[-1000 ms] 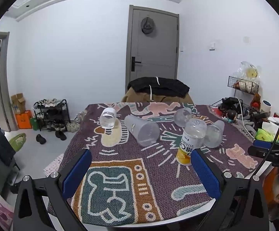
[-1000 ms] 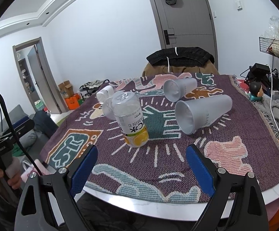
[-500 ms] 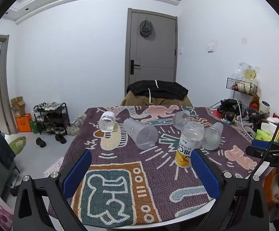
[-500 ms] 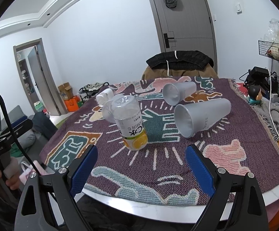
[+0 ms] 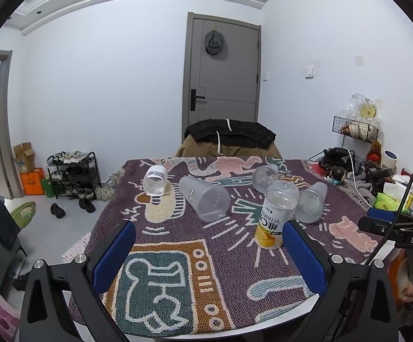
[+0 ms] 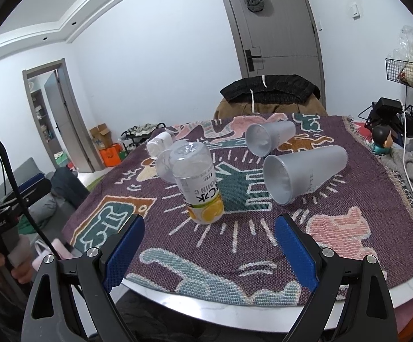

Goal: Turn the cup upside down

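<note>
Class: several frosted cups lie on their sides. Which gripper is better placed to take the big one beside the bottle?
Probably the right gripper: open, with the big frosted cup just ahead. From the left gripper it lies far right, behind the bottle.

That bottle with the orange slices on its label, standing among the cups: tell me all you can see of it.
The bottle is clear plastic and stands upside down on the patterned cloth, its flat base uppermost. Its label, white above and printed with orange slices below, reads inverted. It leans slightly. Nothing grips it; both grippers hang open short of it. In the right wrist view a frosted cup lies just behind it; contact cannot be told.
</note>
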`<state>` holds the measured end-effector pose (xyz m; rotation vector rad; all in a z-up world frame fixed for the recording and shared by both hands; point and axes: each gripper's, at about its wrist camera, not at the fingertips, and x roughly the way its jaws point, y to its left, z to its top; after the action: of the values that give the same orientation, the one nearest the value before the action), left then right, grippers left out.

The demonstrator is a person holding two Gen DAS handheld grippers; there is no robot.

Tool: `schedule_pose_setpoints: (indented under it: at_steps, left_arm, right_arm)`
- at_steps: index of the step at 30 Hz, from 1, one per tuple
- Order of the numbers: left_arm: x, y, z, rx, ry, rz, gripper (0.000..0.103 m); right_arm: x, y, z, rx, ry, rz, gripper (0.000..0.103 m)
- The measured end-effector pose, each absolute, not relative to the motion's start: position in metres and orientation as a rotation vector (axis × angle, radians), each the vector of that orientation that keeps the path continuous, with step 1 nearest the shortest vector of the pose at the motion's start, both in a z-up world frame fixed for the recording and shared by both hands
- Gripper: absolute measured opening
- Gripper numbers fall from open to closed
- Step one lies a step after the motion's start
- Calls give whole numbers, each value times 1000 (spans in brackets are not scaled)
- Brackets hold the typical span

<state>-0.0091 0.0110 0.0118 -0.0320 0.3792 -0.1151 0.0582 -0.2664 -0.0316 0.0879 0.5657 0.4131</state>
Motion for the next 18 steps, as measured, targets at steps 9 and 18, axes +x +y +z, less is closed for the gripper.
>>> schedule_pose_setpoints:
  at_steps: [9,18]
  left_arm:
    - [-9,11,14,-24,375,-118,103]
    - [-10,11,16,-22,370,-115,103]
  right_arm:
    - [57,-267,-31,87,555,409,93]
    - [58,-270,-32,95,553,408,93]
